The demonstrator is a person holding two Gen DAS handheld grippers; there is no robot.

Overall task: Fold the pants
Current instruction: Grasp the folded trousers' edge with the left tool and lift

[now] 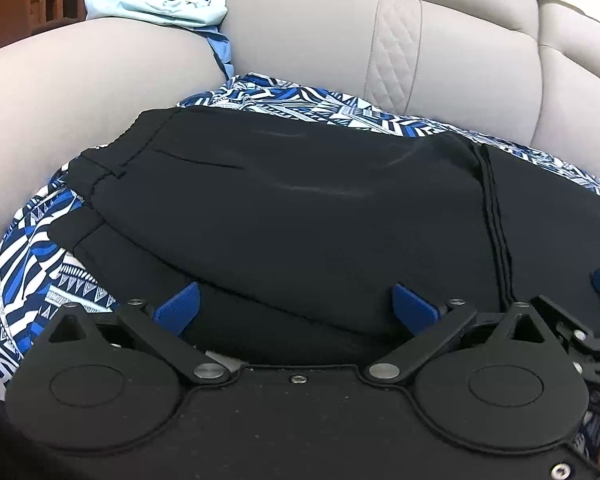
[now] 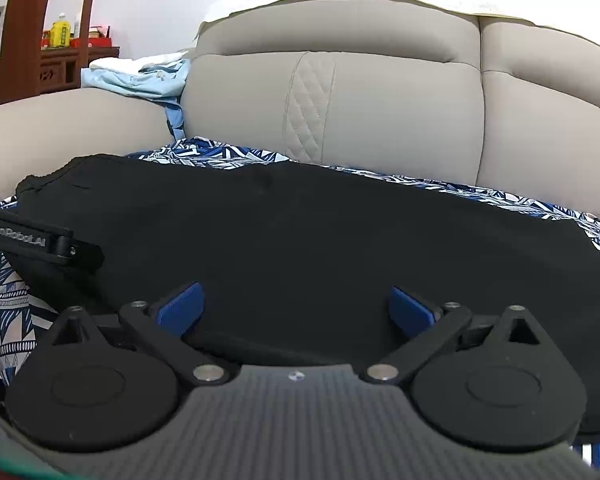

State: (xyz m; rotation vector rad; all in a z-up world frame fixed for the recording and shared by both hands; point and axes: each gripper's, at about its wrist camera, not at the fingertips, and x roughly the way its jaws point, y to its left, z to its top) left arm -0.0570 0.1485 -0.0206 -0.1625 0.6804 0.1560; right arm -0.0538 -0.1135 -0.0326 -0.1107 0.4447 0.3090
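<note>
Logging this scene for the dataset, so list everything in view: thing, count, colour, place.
pants: one, black, spread flat on the patterned cloth, nearest the tools
patterned cloth: one, blue, white and black, covering the sofa seat under the pants
sofa: one, beige, backrest behind, armrest on the left
pile of clothes: one pile, pale blue and white, on the armrest by the backrest
wooden furniture: brown, far left background
bottle: one, yellow, on the wooden furniture
left tool: black with blue fingers, open, at the near edge of the pants
right tool: black with blue fingers, open, over the pants
</note>
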